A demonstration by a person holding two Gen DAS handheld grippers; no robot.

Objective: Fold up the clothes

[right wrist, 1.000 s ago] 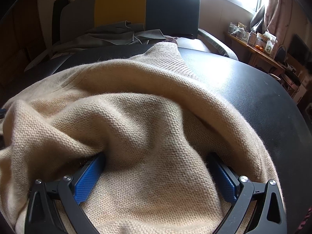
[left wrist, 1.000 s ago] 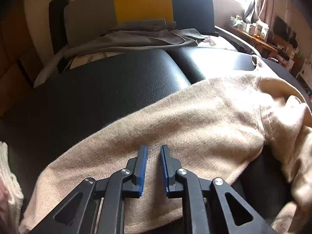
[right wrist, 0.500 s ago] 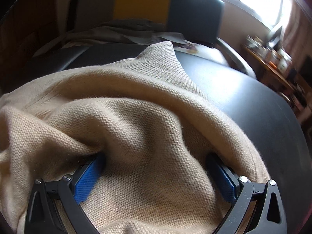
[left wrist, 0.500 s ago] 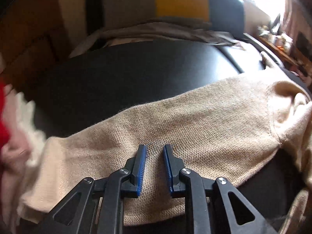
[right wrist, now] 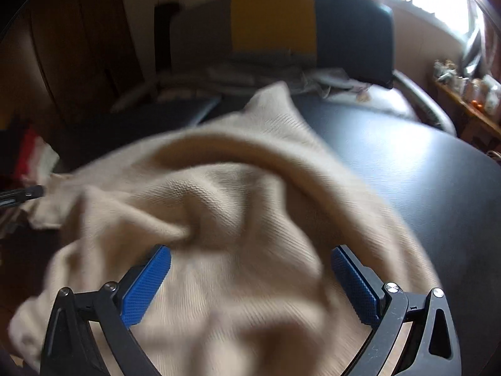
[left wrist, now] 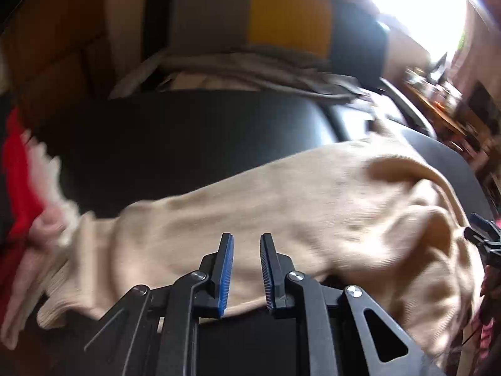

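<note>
The left gripper has its fingers a little apart, with an edge of the soft beige knitted sweater between them. The right gripper has its fingers wide apart around a thick bunch of it. The sweater lies across the black leather couch seat. They look mid-fold; next, lay it flat. A red and white clothes pile crowds the left edge, and grey clothes lie along the back edge.
</note>
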